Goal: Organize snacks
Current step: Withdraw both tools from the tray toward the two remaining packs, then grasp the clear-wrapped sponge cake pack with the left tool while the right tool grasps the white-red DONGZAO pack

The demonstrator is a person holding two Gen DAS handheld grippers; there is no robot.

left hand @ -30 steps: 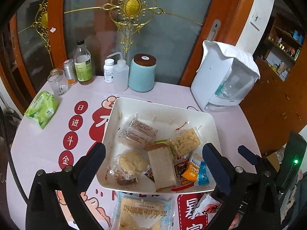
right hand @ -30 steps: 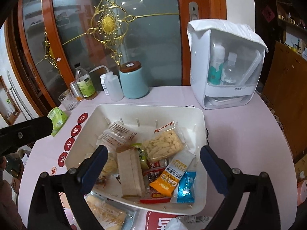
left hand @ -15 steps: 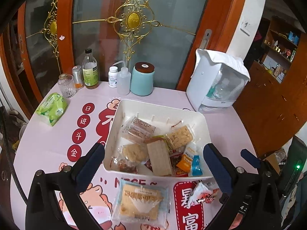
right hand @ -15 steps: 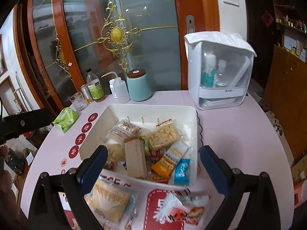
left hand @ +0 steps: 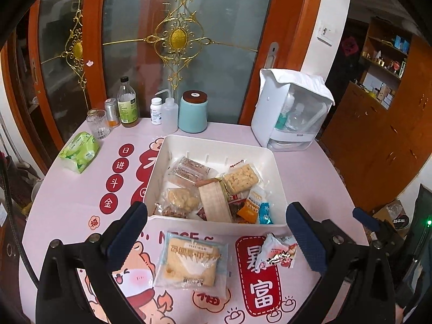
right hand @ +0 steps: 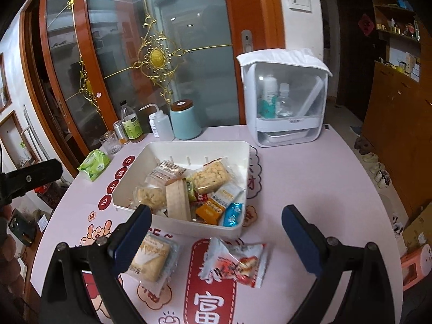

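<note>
A white bin [left hand: 272, 162] [right hand: 243, 162] in the middle of the pink table holds several wrapped snacks. In front of it lie a clear-wrapped yellow pastry [left hand: 191, 262] [right hand: 151, 256] and a crinkled red-and-white snack bag [left hand: 278, 251] [right hand: 235, 262]. My left gripper [left hand: 216, 232] hangs open above the pastry with nothing between its fingers. My right gripper [right hand: 216, 237] is open too, above the red-and-white bag, holding nothing. The right gripper's tip [left hand: 364, 217] shows at the right of the left wrist view, and the left gripper's body [right hand: 29, 178] at the left of the right wrist view.
Along the back edge stand a glass [left hand: 98, 124], a small can [left hand: 112, 112], a green-labelled bottle [left hand: 127, 105], a pill bottle [left hand: 156, 110], a squeeze bottle [left hand: 169, 116] and a teal canister [left hand: 193, 112]. A white dispenser box [left hand: 291, 113] sits back right, a green tissue pack [left hand: 79, 152] at left.
Both grippers have pulled back and risen from over the bin. The pastry and the red-and-white bag in front of the bin have come fully into view. Both stay open.
</note>
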